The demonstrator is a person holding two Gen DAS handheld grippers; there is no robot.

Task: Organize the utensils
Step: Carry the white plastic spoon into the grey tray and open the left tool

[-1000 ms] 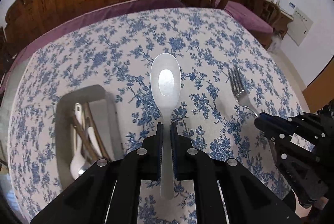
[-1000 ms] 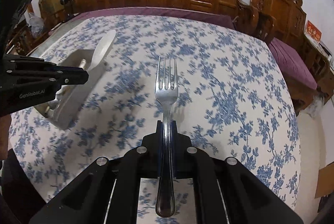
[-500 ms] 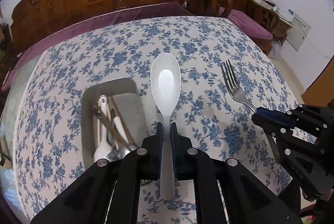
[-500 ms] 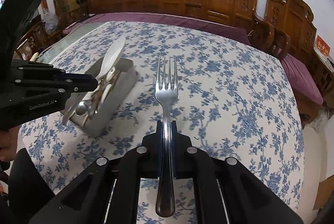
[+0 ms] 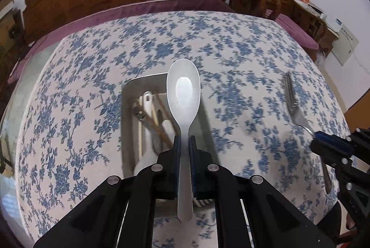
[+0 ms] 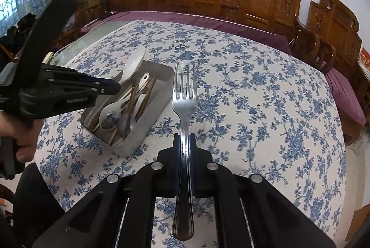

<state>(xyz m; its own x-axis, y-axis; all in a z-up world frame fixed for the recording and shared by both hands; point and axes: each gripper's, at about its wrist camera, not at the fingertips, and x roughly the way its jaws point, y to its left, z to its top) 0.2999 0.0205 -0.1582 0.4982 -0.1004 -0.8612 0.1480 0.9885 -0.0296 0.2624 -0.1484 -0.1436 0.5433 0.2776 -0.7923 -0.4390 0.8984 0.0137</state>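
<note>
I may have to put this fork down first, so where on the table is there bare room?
Bare floral tablecloth runs from the steel fork to the far and right edges. Crowded: the grey metal tray at left, full of spoons and chopsticks, with the left gripper holding a white spoon above it.

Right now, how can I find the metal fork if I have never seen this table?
Look at the table with the blue flowered cloth and find the grey tray full of spoons and chopsticks. The fork is not in it: it is in the air to the right of the tray, its handle clamped in the right gripper. It is the only thing with prongs.
</note>
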